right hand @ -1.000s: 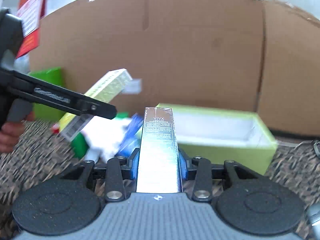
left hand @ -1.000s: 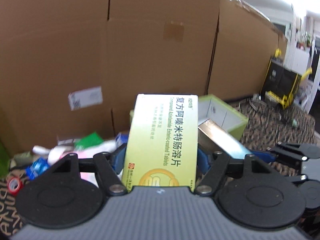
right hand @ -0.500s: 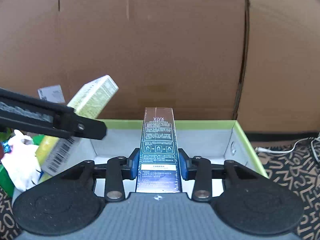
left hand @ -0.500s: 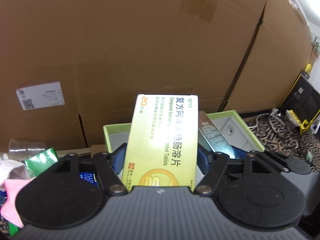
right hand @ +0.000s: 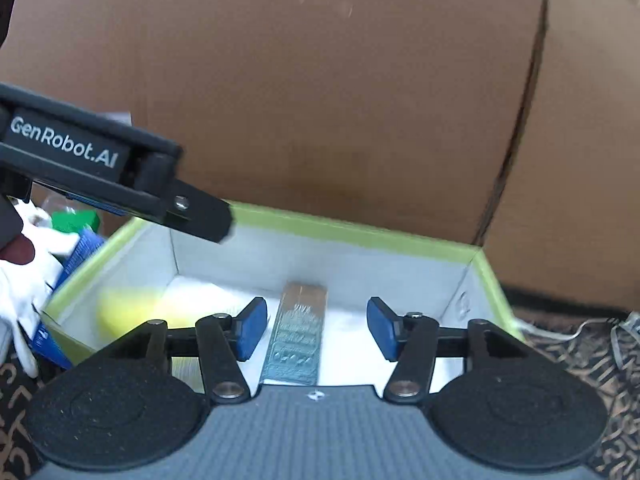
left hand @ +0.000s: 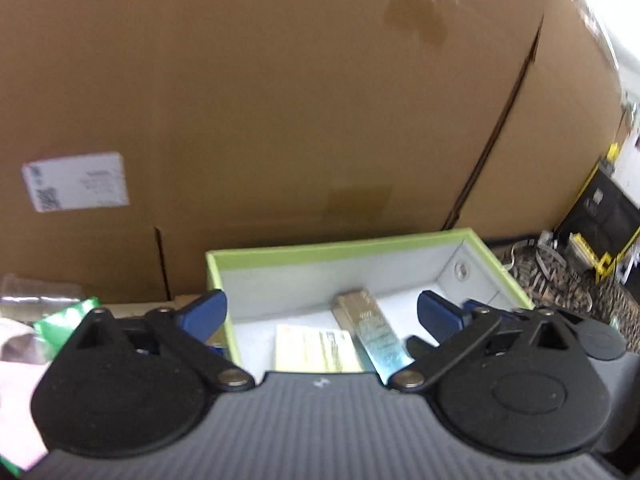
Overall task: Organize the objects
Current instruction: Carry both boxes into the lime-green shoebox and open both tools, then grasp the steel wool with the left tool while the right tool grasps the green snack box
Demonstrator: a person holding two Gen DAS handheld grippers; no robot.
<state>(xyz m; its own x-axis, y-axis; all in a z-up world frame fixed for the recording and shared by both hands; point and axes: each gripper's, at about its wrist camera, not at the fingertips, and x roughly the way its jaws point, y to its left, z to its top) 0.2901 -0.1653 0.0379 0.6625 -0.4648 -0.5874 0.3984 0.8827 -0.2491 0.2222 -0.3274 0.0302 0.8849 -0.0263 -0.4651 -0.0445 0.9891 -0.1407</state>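
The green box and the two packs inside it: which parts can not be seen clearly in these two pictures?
- Yellow pack: near end cut off by the left gripper body in the left view; only a motion-blurred smear in the right view.
- Silver pack: near end hidden under the right gripper body; print too small to read.
- Green box: near wall hidden in both views.

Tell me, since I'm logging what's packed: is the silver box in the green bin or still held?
In. The silver box lies flat on the green bin's floor, between the open right gripper's fingers, untouched.
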